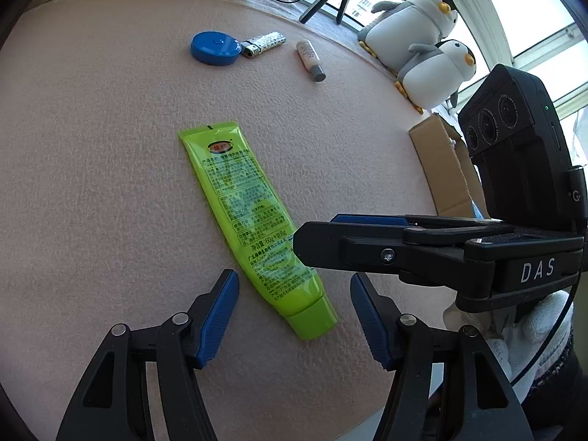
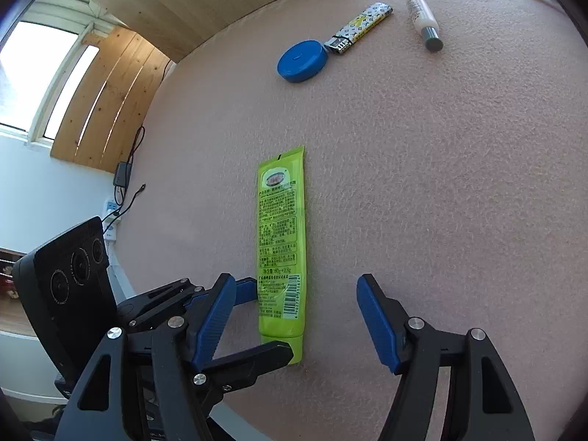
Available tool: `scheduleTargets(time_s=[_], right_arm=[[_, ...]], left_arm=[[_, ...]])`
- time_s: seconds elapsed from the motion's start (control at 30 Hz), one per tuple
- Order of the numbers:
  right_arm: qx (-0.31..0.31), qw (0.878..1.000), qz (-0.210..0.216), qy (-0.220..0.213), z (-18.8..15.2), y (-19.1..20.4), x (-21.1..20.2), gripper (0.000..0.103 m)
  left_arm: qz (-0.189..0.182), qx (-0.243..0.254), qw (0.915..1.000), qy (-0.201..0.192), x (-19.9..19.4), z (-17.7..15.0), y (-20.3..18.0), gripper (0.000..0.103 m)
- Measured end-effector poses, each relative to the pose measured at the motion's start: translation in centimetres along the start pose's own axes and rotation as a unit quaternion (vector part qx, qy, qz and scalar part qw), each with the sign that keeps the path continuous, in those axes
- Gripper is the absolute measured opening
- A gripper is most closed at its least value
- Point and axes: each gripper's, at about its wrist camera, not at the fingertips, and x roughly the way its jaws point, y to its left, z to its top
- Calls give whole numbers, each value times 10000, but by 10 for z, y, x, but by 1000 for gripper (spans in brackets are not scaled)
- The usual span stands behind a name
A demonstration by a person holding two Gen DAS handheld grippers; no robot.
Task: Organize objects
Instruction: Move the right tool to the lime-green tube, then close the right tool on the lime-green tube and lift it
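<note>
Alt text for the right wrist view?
A green tube lies on a pink table between the open right gripper fingers. The left gripper reaches in beside its cap end; farther off lie a blue disc, lighter and small bottle.

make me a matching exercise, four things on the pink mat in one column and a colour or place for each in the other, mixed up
Things:
1. tube
2. round case
3. lighter
4. small bottle

Descriptions:
A. blue, touching the lighter's metal end
B. white with a grey cap
C. bright green, nearest both open grippers
D. patterned, between the case and the bottle

Pairs: 1-C, 2-A, 3-D, 4-B
</note>
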Motion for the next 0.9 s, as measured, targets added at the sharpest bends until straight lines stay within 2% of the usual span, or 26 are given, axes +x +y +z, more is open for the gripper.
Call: scheduleTargets(time_s=[0.07, 0.2, 0.23, 0.4, 0.63, 0.9], right_arm=[[-70, 10000, -20, 51, 2, 3, 3, 63], [-147, 9997, -105, 158, 5, 5, 10, 47], [-160, 9996, -121, 173, 5, 5, 12, 46], [-299, 9991, -147, 275, 3, 7, 16, 40], [-248, 9996, -55, 151, 6, -2, 7, 37], [-108, 9998, -59, -124, 10, -15, -15, 33]], left_arm=[[-16, 6, 10000, 7, 1, 1, 1, 66], [-31, 36, 10000, 24, 1, 3, 1, 66], [-25, 48, 10000, 27, 1, 3, 1, 66], [-18, 104, 9999, 55, 3, 4, 0, 56], [-51, 122, 9999, 15, 2, 4, -4, 54], [-104, 299, 9995, -40, 3, 9, -26, 53]])
